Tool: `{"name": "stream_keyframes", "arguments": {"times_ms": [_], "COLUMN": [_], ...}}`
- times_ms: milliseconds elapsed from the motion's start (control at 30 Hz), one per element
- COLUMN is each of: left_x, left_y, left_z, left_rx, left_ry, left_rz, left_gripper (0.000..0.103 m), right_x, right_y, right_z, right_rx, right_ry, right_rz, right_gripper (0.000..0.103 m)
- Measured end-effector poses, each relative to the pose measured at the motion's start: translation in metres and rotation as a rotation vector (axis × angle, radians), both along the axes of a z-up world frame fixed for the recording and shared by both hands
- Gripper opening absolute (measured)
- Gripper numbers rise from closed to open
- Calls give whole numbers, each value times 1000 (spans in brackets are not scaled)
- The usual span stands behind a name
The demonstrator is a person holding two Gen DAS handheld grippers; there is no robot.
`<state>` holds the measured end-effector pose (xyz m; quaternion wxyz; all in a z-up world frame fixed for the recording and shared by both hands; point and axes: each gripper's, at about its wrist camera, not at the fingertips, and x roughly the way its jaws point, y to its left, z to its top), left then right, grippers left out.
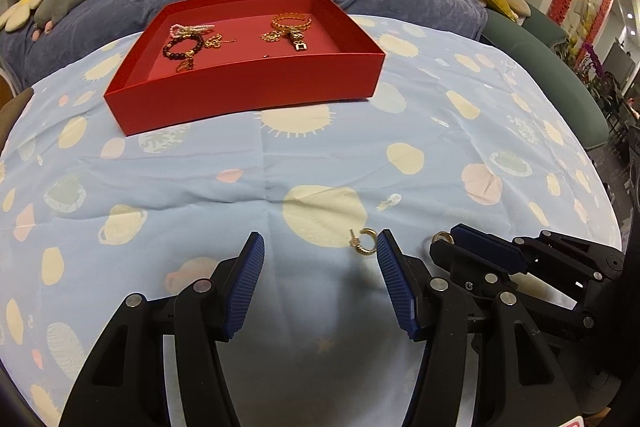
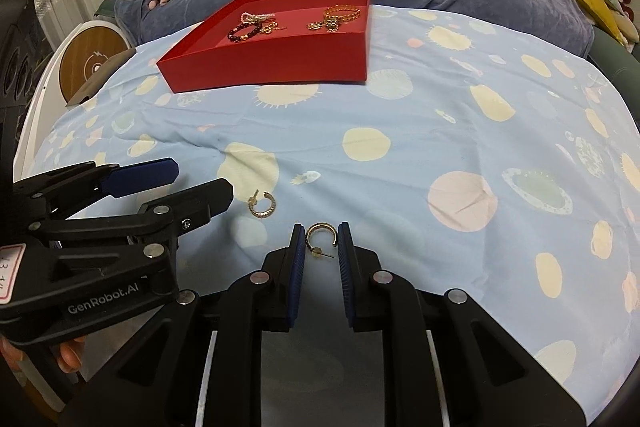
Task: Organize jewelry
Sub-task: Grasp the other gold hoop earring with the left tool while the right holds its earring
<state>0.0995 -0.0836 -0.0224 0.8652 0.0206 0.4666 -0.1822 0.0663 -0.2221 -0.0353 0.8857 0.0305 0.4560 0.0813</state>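
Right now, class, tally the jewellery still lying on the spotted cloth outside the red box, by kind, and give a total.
Small gold hoop earrings on the spotted blue cloth: 2, one lying free, one between the right tongs.
Other kinds: 0.
Total: 2.
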Motion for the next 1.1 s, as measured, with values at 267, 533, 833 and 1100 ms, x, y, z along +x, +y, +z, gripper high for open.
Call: {"name": "stream_keyframes", "arguments": {"times_ms": [267,533,833,1100], "left_x": [2,4,1,2], "left_y": [-12,-20,-18,-9], "left_z": [-9,-19,-21,-20], "left_rx": [-1,24,71,50], "left_ry": [4,-5,-55,-32], "left_rz": [-22,-32,-31,-29], "left_gripper": [57,56,19,0], "right_x": [0,-1,0,3], "right_y": [-30,-33,-30,-23], "right_z": [0,3,8,18], "right_rx": [3,15,20,32], "right_ry": [4,-3,-12,-30], "right_rz": [-85,-89,-86,-78], "right_gripper": [16,16,16,16]}}
